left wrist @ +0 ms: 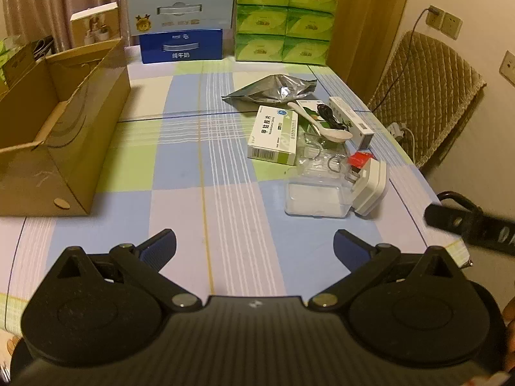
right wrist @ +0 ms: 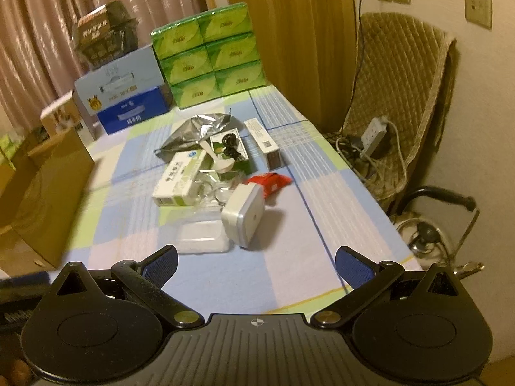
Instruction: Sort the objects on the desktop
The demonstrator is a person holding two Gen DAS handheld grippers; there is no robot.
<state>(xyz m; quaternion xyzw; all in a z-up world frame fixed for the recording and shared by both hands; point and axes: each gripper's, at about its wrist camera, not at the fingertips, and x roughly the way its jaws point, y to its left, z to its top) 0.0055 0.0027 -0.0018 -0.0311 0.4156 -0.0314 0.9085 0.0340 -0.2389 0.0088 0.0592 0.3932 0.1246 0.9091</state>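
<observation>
A pile of small objects lies on the checked tablecloth: a green-white medicine box (left wrist: 273, 135) (right wrist: 180, 177), a white spoon (left wrist: 317, 124) (right wrist: 219, 160), a silver foil bag (left wrist: 273, 90) (right wrist: 196, 128), a long white box (left wrist: 352, 120) (right wrist: 262, 140), a clear plastic box (left wrist: 317, 197) (right wrist: 201, 236), a white charger plug (left wrist: 370, 188) (right wrist: 244, 214) and a red packet (left wrist: 360, 159) (right wrist: 270, 183). My left gripper (left wrist: 254, 246) is open and empty, near of the pile. My right gripper (right wrist: 256, 262) is open and empty, just short of the plug.
An open cardboard box (left wrist: 58, 135) (right wrist: 48, 193) stands at the left. Milk cartons (left wrist: 182, 22) (right wrist: 125, 99) and green tissue packs (left wrist: 283, 19) (right wrist: 209, 54) line the far edge. A padded chair (left wrist: 425, 96) (right wrist: 396, 103) stands right of the table.
</observation>
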